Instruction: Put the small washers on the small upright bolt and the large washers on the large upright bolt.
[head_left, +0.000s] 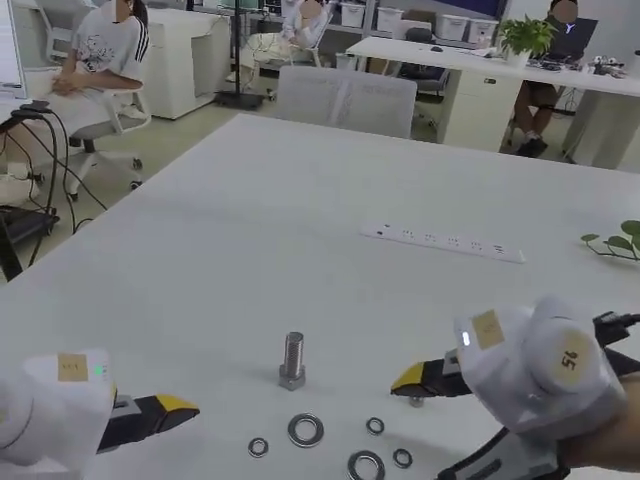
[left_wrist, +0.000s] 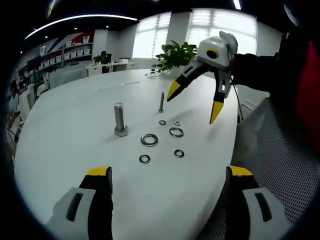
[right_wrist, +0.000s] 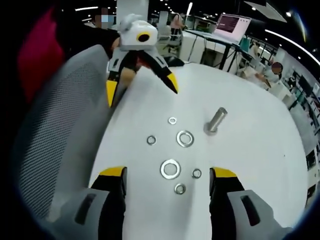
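I hold the left tongs (left_wrist: 168, 172) and right tongs (left_wrist: 194, 106) wide, empty. The washers (right_wrist: 170, 169) lie flat on the bench (right_wrist: 260, 165), just ahead of my right tongs, likely the nearer.

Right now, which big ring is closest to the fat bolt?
The left large washer, lying just in front of the large upright bolt. The right large washer lies farther away, off to the right.

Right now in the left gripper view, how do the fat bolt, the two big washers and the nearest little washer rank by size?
1. Fat bolt.
2. Big washer by the bolt and other big washer: they look alike, so tied.
3. Nearest little washer, smallest despite being closest.
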